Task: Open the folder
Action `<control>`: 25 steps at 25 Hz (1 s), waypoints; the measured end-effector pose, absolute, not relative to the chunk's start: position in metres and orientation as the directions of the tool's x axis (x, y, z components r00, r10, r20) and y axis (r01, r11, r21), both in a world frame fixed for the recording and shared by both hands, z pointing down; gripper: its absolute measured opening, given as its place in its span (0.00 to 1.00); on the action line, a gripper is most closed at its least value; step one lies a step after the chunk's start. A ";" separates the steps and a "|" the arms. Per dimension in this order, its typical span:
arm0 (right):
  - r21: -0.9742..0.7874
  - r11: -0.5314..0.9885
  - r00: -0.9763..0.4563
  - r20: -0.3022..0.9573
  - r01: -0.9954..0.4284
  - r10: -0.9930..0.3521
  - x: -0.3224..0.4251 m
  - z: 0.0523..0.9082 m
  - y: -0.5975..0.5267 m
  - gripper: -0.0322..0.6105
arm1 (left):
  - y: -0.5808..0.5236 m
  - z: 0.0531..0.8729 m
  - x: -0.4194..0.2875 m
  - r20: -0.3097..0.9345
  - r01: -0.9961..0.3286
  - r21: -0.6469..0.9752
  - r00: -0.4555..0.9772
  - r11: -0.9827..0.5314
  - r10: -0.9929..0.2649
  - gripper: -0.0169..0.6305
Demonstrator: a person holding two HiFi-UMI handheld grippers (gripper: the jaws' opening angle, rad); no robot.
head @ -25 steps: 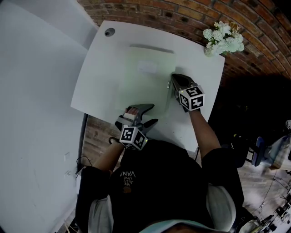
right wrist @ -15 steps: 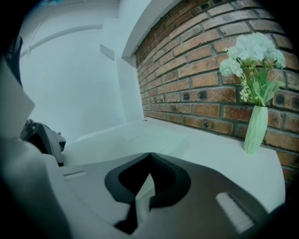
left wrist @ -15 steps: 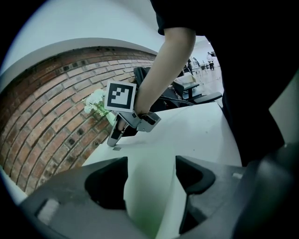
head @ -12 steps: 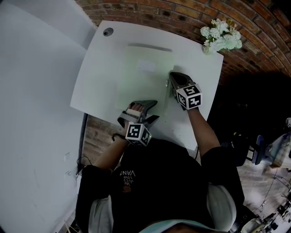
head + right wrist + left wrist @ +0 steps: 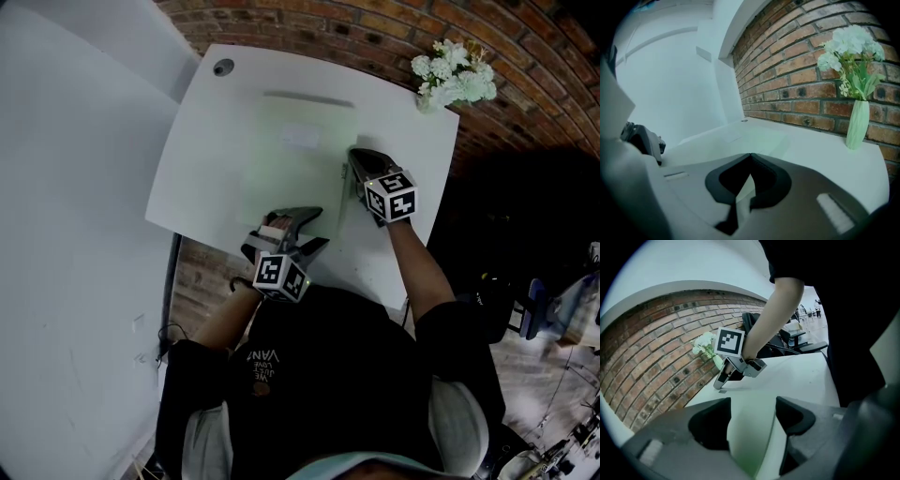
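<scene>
White table (image 5: 192,178): pale-green translucent folder (image 5: 291,183) flat, closed; R gripper (image 5: 353,157) pinches edge.

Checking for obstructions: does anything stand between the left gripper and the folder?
Nothing visible does. The left gripper has its jaws apart right at the folder's near edge; the flowers stand off at the table's far corner.

Pale green folder (image 5: 291,178), white table (image 5: 202,150), red-brown brick wall (image 5: 356,33), white flowers (image 5: 455,75), pale green vase (image 5: 858,124)

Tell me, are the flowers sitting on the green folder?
No, the flowers stand at the table's far corner, apart from the folder.
</scene>
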State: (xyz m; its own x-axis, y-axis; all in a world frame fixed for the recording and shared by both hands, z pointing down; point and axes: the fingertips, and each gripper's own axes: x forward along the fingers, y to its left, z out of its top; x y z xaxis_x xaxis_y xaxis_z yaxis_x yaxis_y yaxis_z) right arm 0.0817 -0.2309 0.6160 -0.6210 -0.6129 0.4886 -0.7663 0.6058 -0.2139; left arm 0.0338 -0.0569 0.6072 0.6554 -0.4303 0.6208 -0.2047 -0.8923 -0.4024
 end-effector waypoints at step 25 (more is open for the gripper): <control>-0.208 0.602 -0.610 0.512 -0.771 -0.605 0.081 0.617 -0.232 0.05 | -0.056 0.527 0.008 0.436 -0.400 -0.430 0.693 -0.810 -0.574 0.17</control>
